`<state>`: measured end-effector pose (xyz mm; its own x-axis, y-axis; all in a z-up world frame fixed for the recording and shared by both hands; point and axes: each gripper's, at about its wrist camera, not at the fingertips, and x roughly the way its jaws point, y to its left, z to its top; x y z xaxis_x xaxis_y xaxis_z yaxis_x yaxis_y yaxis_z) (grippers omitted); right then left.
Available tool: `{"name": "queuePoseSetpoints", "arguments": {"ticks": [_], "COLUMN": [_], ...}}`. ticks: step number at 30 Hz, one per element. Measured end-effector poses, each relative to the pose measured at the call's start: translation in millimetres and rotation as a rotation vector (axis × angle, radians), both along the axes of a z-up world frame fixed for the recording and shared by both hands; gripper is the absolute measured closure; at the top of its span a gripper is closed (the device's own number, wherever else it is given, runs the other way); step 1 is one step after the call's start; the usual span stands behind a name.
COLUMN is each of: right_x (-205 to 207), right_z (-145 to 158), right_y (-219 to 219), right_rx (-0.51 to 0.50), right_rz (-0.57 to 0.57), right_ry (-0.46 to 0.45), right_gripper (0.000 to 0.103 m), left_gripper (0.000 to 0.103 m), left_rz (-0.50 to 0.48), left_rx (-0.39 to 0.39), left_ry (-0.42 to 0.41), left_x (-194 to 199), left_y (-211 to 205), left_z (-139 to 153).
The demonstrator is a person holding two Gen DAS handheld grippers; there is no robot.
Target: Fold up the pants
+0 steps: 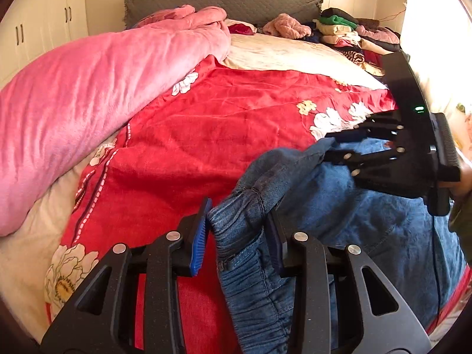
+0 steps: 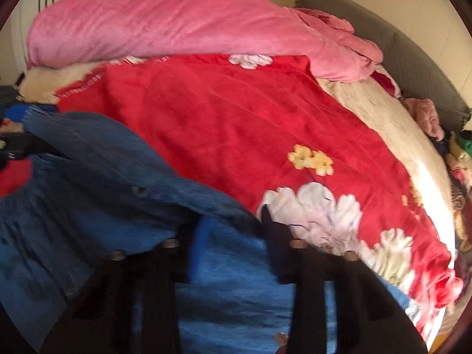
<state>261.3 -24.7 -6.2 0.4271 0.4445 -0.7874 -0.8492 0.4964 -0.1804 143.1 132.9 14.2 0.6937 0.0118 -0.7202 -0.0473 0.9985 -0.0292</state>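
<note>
The left view was sharp and showed both tools. The right view was blurry and showed mostly cloth.

In the left view, the left gripper [image 1: 240, 233] had its two fingers apart, with the bunched stretchy edge of the jeans [image 1: 339, 221] between them. One blue pad [image 1: 200, 237] stood just beside the denim, and I could not tell if the fingers pressed it. The right gripper [image 1: 332, 147] was near the right side, and its fingers were closed on a fold of the jeans there. In the right view, the right gripper [image 2: 233, 253] had denim [image 2: 118, 177] lying between and over its fingers.

The jeans lay in a heap at the near edge of the bed, on a red blanket [image 1: 206, 124] with white flowers. A big pink blanket [image 1: 88, 94] was rolled up beside it. Farther back were a grey headboard [image 1: 224, 0], a pile of clothes [image 1: 348, 32] and white cupboards [image 1: 32, 35].
</note>
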Motion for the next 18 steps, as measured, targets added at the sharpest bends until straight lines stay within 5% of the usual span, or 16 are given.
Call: {"name": "queuePoseSetpoints", "arguments": {"ticks": [6, 18], "right_x": [-25.1, -115.3], "right_z": [22.3, 60.8], "right_y": [-27.8, -96.4], "right_rx": [0.11, 0.312], "right_rz": [-0.025, -0.021], "right_ry": [0.026, 0.095], "right_gripper": [0.094, 0.096], "left_gripper": [0.076, 0.076], "left_rz": [0.011, -0.028], "left_rx": [-0.021, -0.011], "left_ry": [-0.007, -0.049], "left_x": [-8.6, -45.2], "left_y": [8.1, -5.6], "left_z": [2.6, 16.0]}}
